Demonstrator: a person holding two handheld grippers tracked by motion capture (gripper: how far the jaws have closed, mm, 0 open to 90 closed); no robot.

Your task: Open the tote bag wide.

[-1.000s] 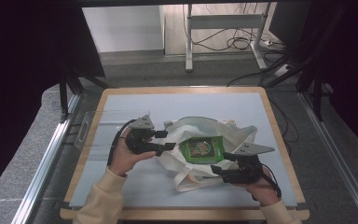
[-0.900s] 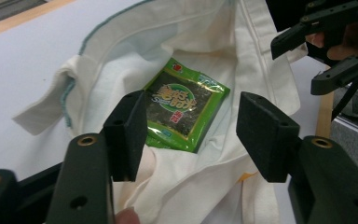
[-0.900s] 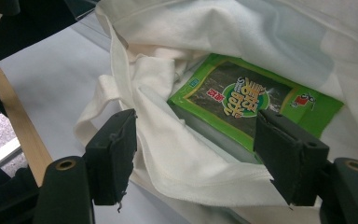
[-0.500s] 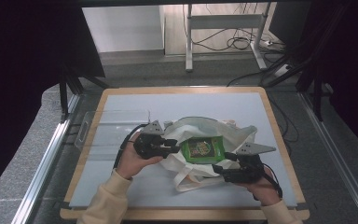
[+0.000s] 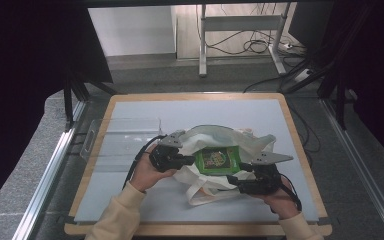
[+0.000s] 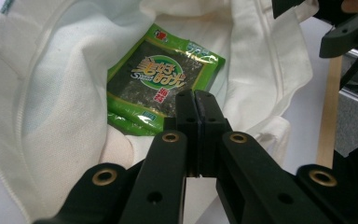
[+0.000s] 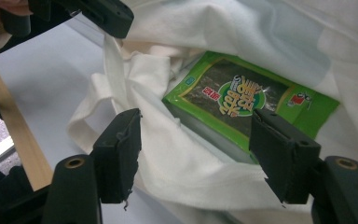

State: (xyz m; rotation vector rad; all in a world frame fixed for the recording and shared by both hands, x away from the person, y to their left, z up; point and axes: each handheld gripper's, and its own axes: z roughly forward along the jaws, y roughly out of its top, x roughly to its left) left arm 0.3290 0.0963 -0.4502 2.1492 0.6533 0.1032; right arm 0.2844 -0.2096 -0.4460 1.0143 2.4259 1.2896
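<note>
Left gripper (image 5: 187, 161) has dropped toward the tote bag (image 5: 260, 145), its jaws just closed empty; right gripper (image 5: 236, 176) gapes. The seaweed packet (image 5: 217, 159) inside looks light, crinkly, probably slick: pinch an edge.

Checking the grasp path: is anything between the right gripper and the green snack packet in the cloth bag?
Yes. A fold of the cloth bag lies between the open right gripper and the green snack packet, covering the packet's near edge.

The left gripper (image 5: 187, 161) sits at about nine o'clock of table centre, pointing toward three, its jaws having just closed flush together on nothing. The right gripper (image 5: 236, 179), at five o'clock, points toward nine with jaws parted wide.
</note>
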